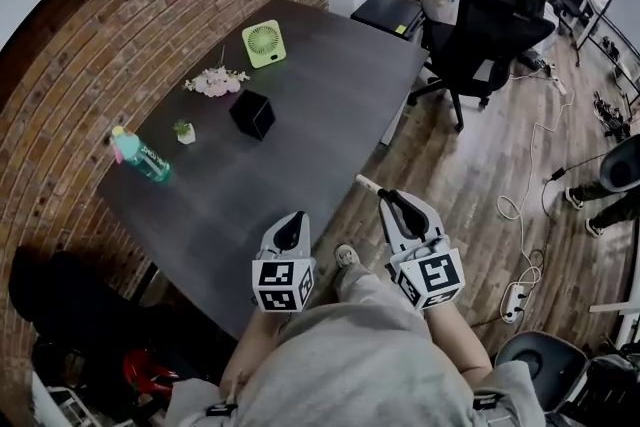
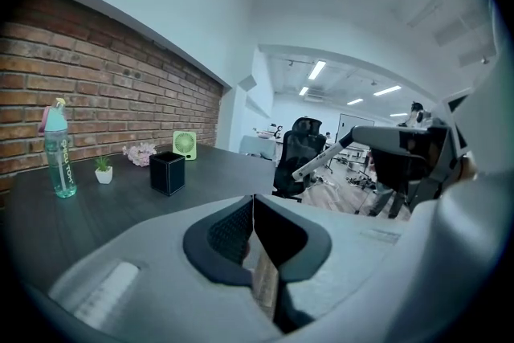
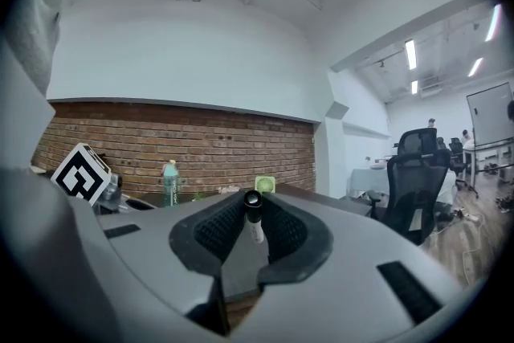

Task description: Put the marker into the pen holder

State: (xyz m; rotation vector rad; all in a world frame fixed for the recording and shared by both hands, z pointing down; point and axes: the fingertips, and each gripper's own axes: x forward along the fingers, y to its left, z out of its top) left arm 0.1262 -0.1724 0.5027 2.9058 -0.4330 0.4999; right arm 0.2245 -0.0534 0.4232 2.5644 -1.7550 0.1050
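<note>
Right gripper point(image 3: 252, 203): closed on the marker point(image 3: 254, 227), held just beside the desk point(image 1: 300, 65) edge. Left gripper point(image 2: 253, 209): jaws together, nothing between them. Pen holder point(image 1: 252, 113): black, mid-desk, well apart from both grippers.

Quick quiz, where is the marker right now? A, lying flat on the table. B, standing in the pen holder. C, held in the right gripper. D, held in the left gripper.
C: the right gripper view shows the marker clamped between the fingers of the right gripper, while the black pen holder stands apart on the table.
</note>
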